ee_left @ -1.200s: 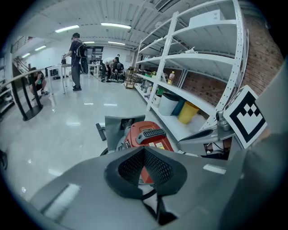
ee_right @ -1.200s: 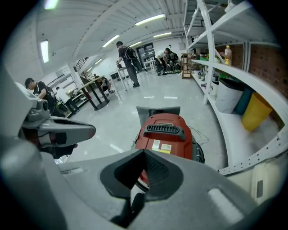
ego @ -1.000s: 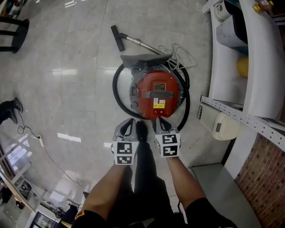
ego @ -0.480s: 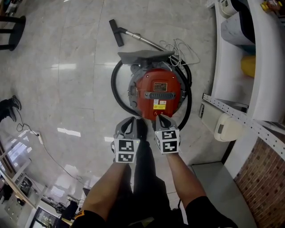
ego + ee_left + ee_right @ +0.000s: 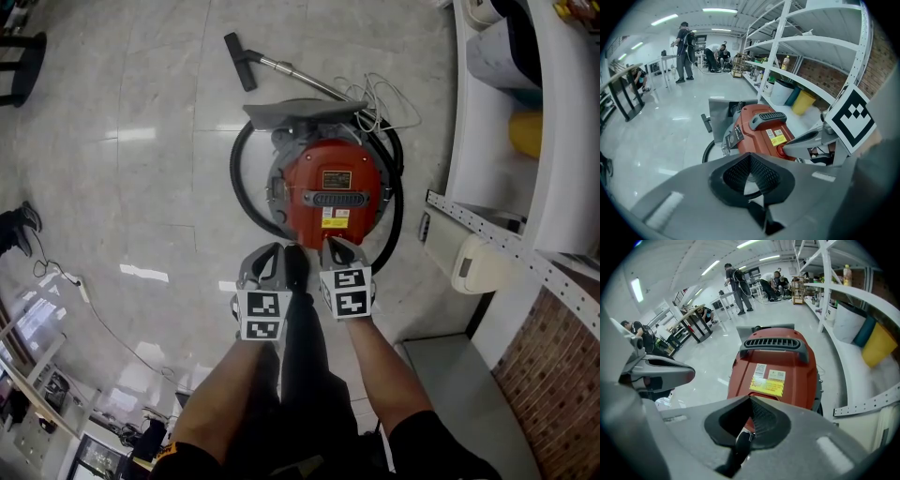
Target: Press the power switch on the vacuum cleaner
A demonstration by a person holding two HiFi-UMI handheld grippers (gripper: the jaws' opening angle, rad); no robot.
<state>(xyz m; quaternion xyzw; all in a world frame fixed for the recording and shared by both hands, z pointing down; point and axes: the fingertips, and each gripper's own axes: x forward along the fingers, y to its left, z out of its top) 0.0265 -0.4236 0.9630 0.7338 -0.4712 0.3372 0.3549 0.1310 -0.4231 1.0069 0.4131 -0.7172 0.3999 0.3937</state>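
Note:
A red canister vacuum cleaner [image 5: 328,192] stands on the floor, with a black handle [image 5: 774,345] on top and a yellow label [image 5: 767,386]. Its black hose [image 5: 242,178] loops round it, and the wand and nozzle [image 5: 238,62] lie beyond. Low on its near end is a round red button [image 5: 781,150]. My right gripper [image 5: 336,247] is shut, and its tip [image 5: 802,140] sits right at that button; I cannot tell if they touch. My left gripper [image 5: 271,253] is shut and empty, just left of the vacuum's near end. Each gripper's own view shows its jaws meeting [image 5: 750,157] [image 5: 751,400].
White shelving [image 5: 525,122] runs along the right, with a yellow bin [image 5: 528,133] and a white box [image 5: 469,267] at its foot. A cable and power strip [image 5: 82,292] lie on the floor at the left. Black table legs [image 5: 23,56] stand far left. People stand far off [image 5: 685,51].
My right gripper has crept forward towards the vacuum's near end. The left gripper has shifted only slightly forward. The vacuum has not moved.

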